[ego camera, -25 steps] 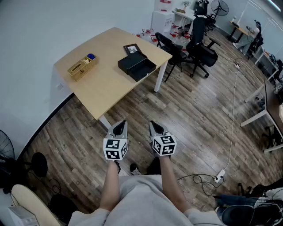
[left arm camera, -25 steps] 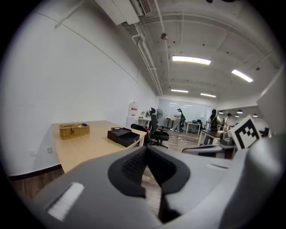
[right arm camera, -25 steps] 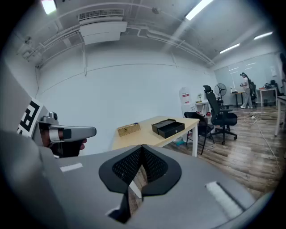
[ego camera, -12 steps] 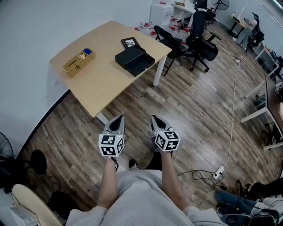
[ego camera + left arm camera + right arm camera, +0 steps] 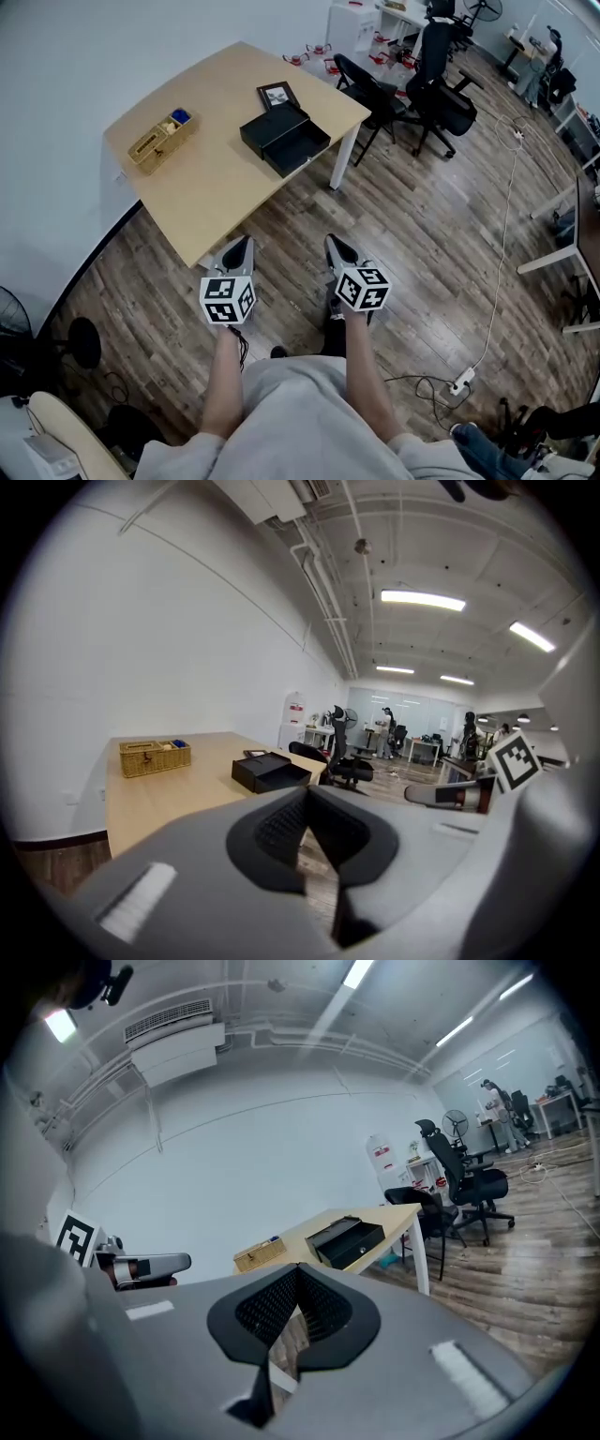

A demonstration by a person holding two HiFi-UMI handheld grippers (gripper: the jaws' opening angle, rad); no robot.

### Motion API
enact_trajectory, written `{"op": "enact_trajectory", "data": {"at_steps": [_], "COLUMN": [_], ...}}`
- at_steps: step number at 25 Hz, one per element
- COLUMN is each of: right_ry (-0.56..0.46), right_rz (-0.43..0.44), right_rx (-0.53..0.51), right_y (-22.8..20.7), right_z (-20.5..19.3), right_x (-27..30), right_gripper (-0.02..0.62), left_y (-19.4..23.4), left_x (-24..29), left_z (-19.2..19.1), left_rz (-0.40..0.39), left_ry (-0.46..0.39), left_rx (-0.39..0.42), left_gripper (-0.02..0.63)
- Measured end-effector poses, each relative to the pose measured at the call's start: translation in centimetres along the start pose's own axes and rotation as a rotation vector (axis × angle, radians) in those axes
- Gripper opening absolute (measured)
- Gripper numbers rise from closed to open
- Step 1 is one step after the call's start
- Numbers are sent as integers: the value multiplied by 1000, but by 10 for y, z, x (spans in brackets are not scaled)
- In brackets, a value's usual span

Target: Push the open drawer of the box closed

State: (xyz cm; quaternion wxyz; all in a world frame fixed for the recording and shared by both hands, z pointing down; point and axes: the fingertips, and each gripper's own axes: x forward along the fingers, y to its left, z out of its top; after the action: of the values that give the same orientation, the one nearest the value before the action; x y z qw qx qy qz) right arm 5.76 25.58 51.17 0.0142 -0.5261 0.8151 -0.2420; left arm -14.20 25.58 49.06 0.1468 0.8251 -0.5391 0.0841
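Matte black box (image 5: 274,124), drawer (image 5: 300,150) pulled out, on pale wood table (image 5: 211,187); woven basket (image 5: 155,142) well apart. Left gripper (image 5: 238,247), right gripper (image 5: 335,246): jaws pressed together, empty.

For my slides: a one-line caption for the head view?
Left gripper and right gripper, shut, empty, short of the table with the black box, drawer open.
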Motion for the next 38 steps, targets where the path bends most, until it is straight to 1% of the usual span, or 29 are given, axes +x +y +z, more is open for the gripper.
{"op": "enact_trajectory", "data": {"at_steps": [2, 4, 7, 11, 14, 19, 22, 24, 30, 35, 38], "right_ry": [-4, -2, 15, 44, 81, 148, 172, 195, 246, 271, 295], "right_rz": [10, 26, 72, 131, 164, 190, 203, 220, 281, 297, 301], "right_rx": [7, 10, -2, 12, 0, -25, -25, -27, -43, -47, -96], "right_y": [-16, -31, -51, -74, -90, -128, -145, -151, -148, -142, -139], "right_z": [12, 25, 44, 64, 69, 68, 65, 60, 54, 52, 48], "right_x": [16, 32, 55, 81, 98, 109, 119, 128, 158, 188, 215], "right_gripper": [2, 2, 2, 2, 2, 2, 2, 2, 2, 2, 2], "left_y": [1, 1, -1, -6, -8, -21, -20, -16, 0, 22, 48], "left_x": [20, 40, 67, 96, 115, 138, 146, 147, 152, 166, 187], "left_z": [6, 13, 22, 32, 36, 23, 12, 7, 5, 5, 7], "left_rz": [18, 35, 76, 129, 158, 220, 256, 280, 341, 351, 347], "left_ry": [6, 12, 8, 11, 6, 32, 80, 99, 106, 124, 121], "left_rx": [19, 21, -2, -27, -61, -107, -85, -81, -111, -122, -140], "left_gripper": [51, 51, 51, 51, 52, 52, 52, 52, 52, 52, 52]}}
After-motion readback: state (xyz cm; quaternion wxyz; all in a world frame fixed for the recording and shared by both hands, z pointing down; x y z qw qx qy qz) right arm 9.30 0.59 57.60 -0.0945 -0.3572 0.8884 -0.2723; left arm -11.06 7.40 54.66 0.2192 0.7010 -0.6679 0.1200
